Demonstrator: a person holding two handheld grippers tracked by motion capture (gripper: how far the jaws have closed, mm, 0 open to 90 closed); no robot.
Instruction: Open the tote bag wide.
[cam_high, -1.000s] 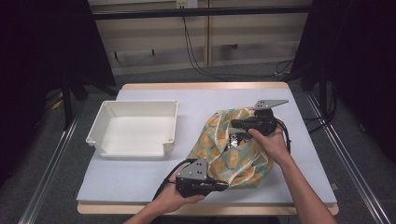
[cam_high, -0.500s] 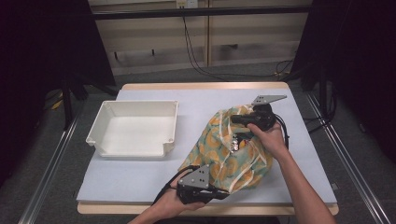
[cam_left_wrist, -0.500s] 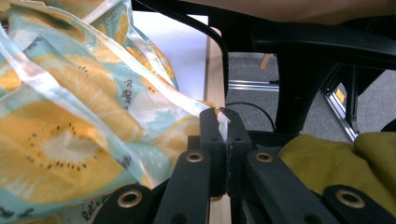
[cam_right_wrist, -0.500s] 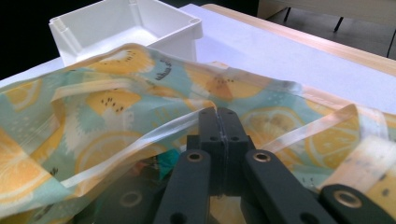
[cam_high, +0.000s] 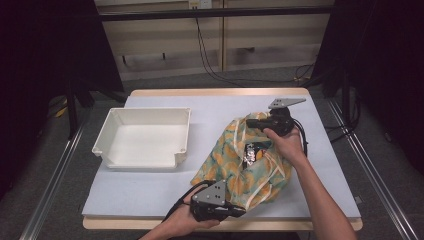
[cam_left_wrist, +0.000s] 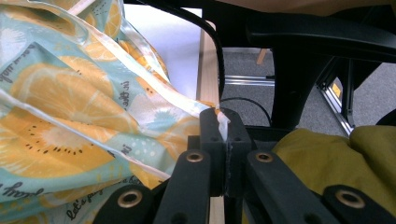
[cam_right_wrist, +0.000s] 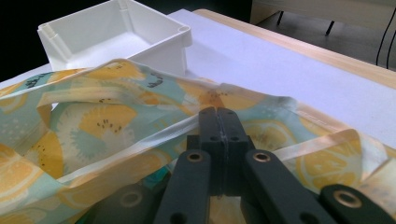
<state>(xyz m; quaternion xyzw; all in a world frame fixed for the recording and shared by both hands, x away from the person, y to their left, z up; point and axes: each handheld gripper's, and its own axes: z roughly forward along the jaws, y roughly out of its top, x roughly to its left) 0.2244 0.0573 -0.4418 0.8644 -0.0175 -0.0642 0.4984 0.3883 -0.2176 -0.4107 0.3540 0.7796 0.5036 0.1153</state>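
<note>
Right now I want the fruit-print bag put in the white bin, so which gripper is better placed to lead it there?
Left, probably. The left gripper is shut on the bag's near edge, on the side toward the white bin. The right gripper pinches the far edge, across the bag from the bin.

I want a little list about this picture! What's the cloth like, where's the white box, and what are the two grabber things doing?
cloth: fruit-print fabric, bunched on the table's right half
white box: bin, left of the cloth, nothing in it
left gripper: shut on the cloth's near edge
right gripper: shut on the cloth's far edge
table: pale mat on a wooden top
</note>
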